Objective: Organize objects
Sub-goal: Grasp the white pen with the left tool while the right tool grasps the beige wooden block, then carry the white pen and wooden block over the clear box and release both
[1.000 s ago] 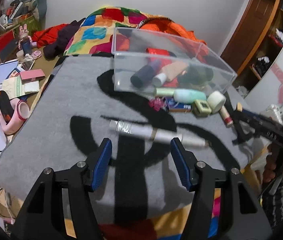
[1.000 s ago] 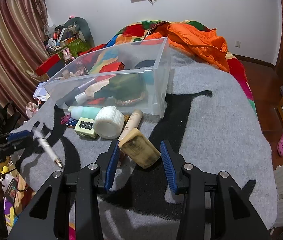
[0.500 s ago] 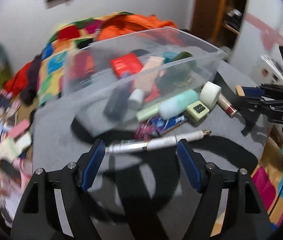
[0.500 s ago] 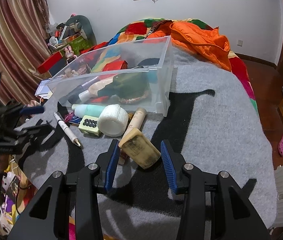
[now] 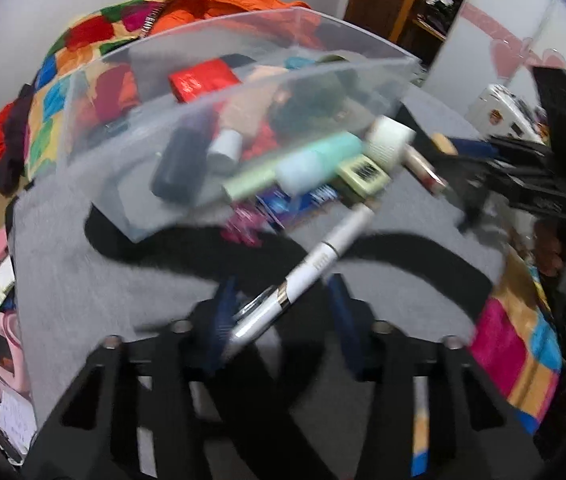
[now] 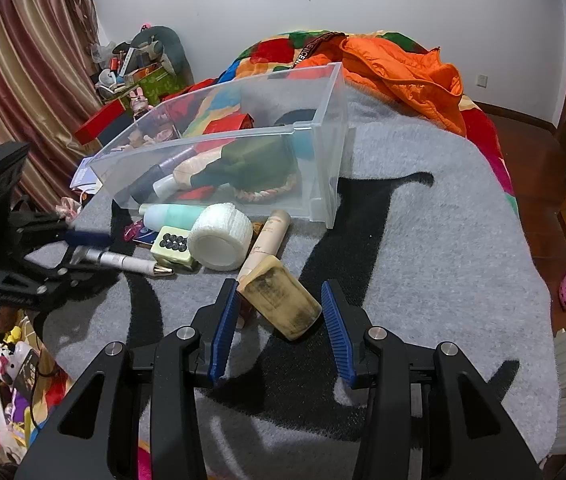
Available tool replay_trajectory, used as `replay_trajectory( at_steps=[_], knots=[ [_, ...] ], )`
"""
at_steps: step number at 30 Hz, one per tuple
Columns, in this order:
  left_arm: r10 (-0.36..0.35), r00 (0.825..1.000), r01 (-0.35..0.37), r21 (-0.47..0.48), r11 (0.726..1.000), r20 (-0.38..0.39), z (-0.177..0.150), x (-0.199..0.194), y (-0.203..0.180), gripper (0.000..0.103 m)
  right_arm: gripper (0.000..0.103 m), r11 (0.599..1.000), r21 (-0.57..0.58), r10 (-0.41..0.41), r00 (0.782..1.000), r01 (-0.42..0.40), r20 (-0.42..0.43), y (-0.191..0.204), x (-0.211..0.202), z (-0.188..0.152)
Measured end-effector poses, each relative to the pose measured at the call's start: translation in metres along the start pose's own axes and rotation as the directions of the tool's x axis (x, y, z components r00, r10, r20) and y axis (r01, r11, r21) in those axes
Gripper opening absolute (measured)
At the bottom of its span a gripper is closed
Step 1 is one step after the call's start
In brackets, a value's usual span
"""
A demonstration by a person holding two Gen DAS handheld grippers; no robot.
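Observation:
A white pen (image 5: pixel 323 256) lies slanted on the grey blanket, its clip end between the blue pads of my left gripper (image 5: pixel 281 284). The jaws are closing; only the left pad is near the pen. The right wrist view shows the same left gripper (image 6: pixel 79 252) with the pen (image 6: pixel 127 263) poking out of it. My right gripper (image 6: pixel 279 288) is shut on a tan, stained block (image 6: pixel 283 300), whose corners meet both pads. Just beyond stands a clear plastic bin (image 6: pixel 243 136) holding bottles and a red box.
In front of the bin lie a mint bottle (image 6: pixel 175 214), a white tape roll (image 6: pixel 221 236), a green dotted box (image 6: pixel 173 244) and a cream tube (image 6: pixel 267 236). An orange jacket (image 6: pixel 403 68) lies behind. Clutter fills the floor at the left.
My left gripper has come up to the pen and rolled, so the pen now runs between its fingers; the jaws widened, then narrowed. The right gripper and block have not moved.

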State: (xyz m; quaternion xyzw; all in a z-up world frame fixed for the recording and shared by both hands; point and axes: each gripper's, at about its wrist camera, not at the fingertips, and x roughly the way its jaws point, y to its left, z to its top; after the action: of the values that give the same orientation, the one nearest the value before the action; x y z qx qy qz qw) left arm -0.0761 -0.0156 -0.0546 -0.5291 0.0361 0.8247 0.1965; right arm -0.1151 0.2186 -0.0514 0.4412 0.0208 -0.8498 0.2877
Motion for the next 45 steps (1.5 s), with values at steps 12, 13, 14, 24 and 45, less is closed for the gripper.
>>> replay_trajectory(
  at_steps=[12, 13, 14, 24, 45],
  knots=[
    [0.003, 0.998, -0.007, 0.060, 0.998, 0.059, 0.006, 0.016, -0.033, 0.033, 0.039, 1.000, 0.007, -0.010, 1.000, 0.010, -0.004, 0.000, 0.002, 0.000],
    [0.007, 0.998, -0.011, 0.062, 0.998, 0.068, 0.005, 0.015, -0.035, 0.028, 0.039, 1.000, 0.007, -0.014, 1.000, 0.014, -0.003, 0.000, 0.002, 0.000],
    [0.006, 0.997, -0.010, 0.059, 0.998, 0.075, 0.002, 0.014, -0.036, 0.025, 0.039, 1.000, 0.009, -0.016, 1.000, 0.016, -0.001, -0.001, 0.003, 0.000],
    [0.045, 0.991, -0.041, -0.031, 0.999, 0.127, -0.027, -0.004, -0.040, 0.010, 0.038, 0.999, 0.043, -0.014, 1.000, 0.013, 0.016, -0.001, 0.004, -0.001],
    [0.118, 0.930, -0.065, -0.162, 0.985, 0.349, -0.003, -0.066, -0.028, 0.010, 0.038, 1.000, -0.016, 0.013, 0.982, -0.010, 0.191, 0.038, -0.044, 0.042]
  ],
)
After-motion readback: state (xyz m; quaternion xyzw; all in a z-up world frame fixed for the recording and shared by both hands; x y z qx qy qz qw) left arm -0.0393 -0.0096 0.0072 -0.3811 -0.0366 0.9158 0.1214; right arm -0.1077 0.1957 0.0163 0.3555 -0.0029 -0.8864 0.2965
